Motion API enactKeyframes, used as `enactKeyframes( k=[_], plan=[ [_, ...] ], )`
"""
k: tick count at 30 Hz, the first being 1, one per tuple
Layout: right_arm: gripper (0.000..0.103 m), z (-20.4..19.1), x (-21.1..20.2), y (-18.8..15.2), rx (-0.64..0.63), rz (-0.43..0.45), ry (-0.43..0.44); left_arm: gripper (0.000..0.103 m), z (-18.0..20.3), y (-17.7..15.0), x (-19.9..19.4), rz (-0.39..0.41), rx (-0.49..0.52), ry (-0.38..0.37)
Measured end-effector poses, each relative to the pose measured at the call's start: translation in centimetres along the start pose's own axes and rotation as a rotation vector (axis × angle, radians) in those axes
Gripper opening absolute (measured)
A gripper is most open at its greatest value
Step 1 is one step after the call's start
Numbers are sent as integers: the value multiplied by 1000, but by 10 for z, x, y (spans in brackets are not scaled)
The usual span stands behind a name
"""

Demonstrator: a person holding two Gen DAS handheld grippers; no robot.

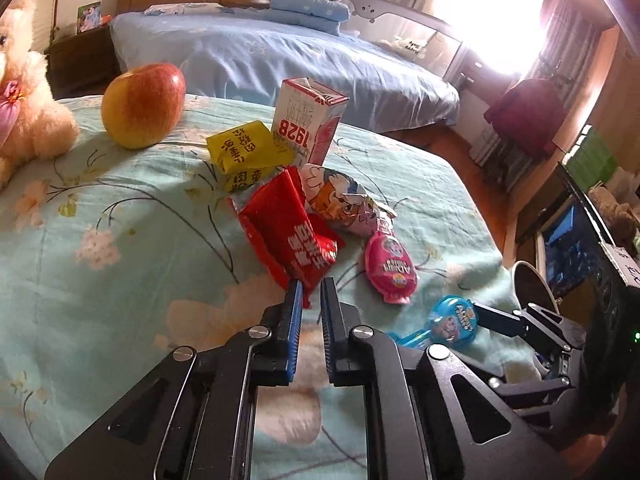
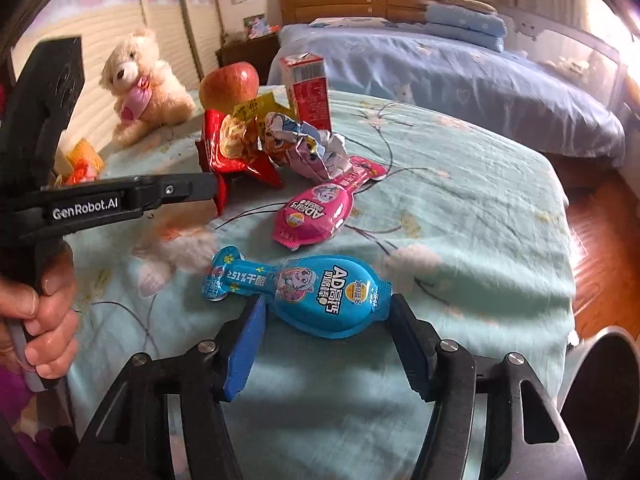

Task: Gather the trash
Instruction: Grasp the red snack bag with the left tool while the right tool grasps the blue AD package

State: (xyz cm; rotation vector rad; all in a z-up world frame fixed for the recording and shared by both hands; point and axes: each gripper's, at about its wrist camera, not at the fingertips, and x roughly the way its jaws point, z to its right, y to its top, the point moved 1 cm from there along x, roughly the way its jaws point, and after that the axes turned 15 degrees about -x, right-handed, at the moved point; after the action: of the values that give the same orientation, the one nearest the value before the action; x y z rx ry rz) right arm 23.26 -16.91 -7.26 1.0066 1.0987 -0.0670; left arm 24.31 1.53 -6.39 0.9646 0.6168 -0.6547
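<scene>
The crinkled red foil snack wrapper [image 1: 290,232] sits at the tips of the left gripper [image 1: 310,292], its lower corner caught between the two blue-padded fingers [image 1: 295,320], which are drawn close together and pinching it; seen from the right wrist, the same wrapper [image 2: 224,152] hangs off the end of that black gripper [image 2: 214,188]. Just ahead of the right gripper [image 2: 326,312] lies the blue lollipop-shaped plastic packet [image 2: 320,292], flat on the cloth with its round end between the fingers, which are spread wide on either side of it and not clearly pressing it. Beyond those fingertips lies a pink lollipop-shaped packet [image 2: 316,216], and past it a crumpled cartoon-printed wrapper [image 2: 308,148], touching the red one. Further out from the left fingers are a yellow folded packet [image 1: 246,152] and an upright red-and-white drink carton [image 1: 310,120], just beside each other. To the far left stand a red-yellow apple [image 1: 142,104] and a cream plush teddy bear [image 2: 140,80]. Everything rests on a pale green floral tablecloth [image 1: 100,260]. A round metal bin rim [image 2: 608,360] shows to the right of the right fingers.
</scene>
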Motion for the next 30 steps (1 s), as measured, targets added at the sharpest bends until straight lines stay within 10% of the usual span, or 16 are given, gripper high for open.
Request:
enactKeyframes(
  k=[10, 14, 18, 21, 26, 30],
  plan=[
    [63, 3, -39, -34, 185, 65, -51, 7, -3, -18, -12, -25, -20, -34],
    [63, 2, -52, -44, 238, 83, -88, 56, 0, -7, -9, 19, -60, -3],
    [63, -2, -46, -49, 261, 46, -122, 64, 3, 8, 5, 44, -88, 41],
    [65, -4, -40, -49, 254, 22, -121, 60, -1, 17, 22, 29, -110, 66],
    [77, -5, -45, -49, 203, 26, -68, 19, -6, 16, 25, 5, -73, 31],
    [77, -1, -45, -50, 119, 21, -39, 14, -11, 4, 7, -28, -38, -9]
  ],
)
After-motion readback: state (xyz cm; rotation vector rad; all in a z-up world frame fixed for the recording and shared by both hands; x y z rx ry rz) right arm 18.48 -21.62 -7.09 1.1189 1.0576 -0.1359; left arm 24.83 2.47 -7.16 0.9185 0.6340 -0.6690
